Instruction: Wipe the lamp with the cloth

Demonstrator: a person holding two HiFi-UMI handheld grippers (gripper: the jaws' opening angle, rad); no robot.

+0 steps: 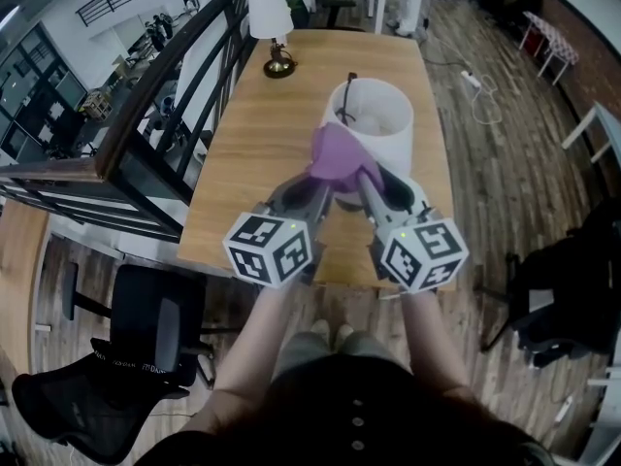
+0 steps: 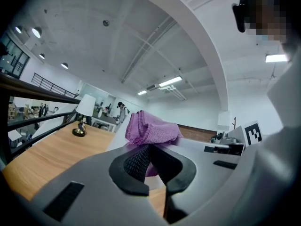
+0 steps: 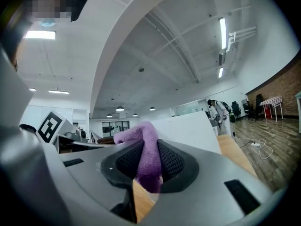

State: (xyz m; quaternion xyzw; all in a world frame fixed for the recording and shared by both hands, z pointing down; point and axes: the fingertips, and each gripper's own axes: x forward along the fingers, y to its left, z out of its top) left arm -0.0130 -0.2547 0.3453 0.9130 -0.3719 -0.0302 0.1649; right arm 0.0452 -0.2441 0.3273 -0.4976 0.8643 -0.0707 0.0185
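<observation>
A purple cloth (image 1: 342, 154) hangs bunched between both grippers above the near half of the wooden table (image 1: 243, 144). My left gripper (image 1: 321, 188) is shut on one edge of the purple cloth (image 2: 149, 130). My right gripper (image 1: 363, 181) is shut on the other edge, and the purple cloth (image 3: 146, 150) passes between its pads. The small lamp (image 1: 272, 25), with a white shade and a brass base, stands at the table's far left; in the left gripper view the lamp (image 2: 83, 117) is far ahead on the left.
A large white lampshade (image 1: 374, 119) with a dark stem stands just beyond the cloth at mid-table. A black railing (image 1: 155, 95) runs along the table's left side. A black office chair (image 1: 116, 357) stands lower left. Cables lie on the floor at the right.
</observation>
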